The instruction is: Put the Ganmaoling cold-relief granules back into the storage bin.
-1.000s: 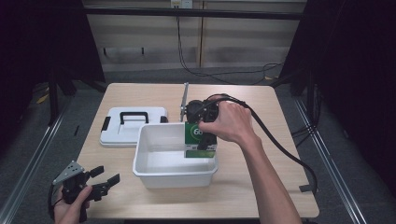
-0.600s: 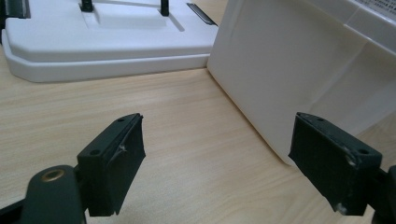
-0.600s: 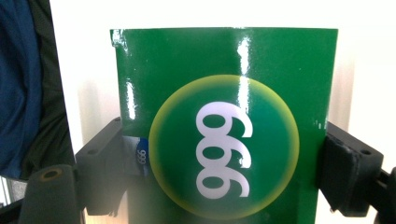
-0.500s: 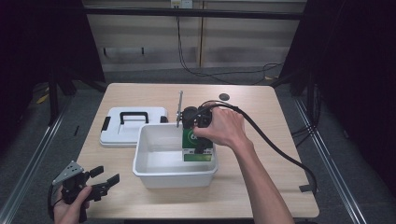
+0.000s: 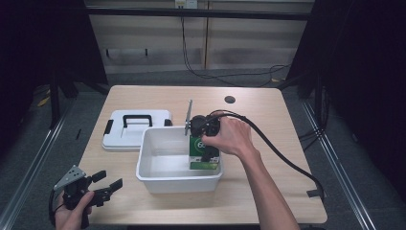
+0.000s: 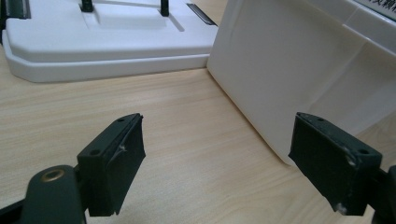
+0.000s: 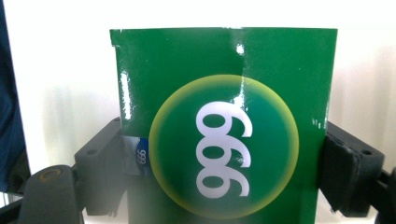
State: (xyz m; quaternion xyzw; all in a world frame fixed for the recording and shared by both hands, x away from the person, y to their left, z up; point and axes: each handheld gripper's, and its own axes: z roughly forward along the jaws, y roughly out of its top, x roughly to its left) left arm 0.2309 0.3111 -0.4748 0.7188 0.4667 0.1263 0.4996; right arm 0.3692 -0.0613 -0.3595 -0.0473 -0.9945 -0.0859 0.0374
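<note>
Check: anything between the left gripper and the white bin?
Nothing: bare wooden table runs from the open left gripper to the white bin wall, clearest in the left gripper view.

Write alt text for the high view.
A person's right gripper holds a green box upright inside an open white bin on a wooden table. The bin's lid lies flat behind and to its left, and the left gripper rests open near the table's front-left corner.
</note>
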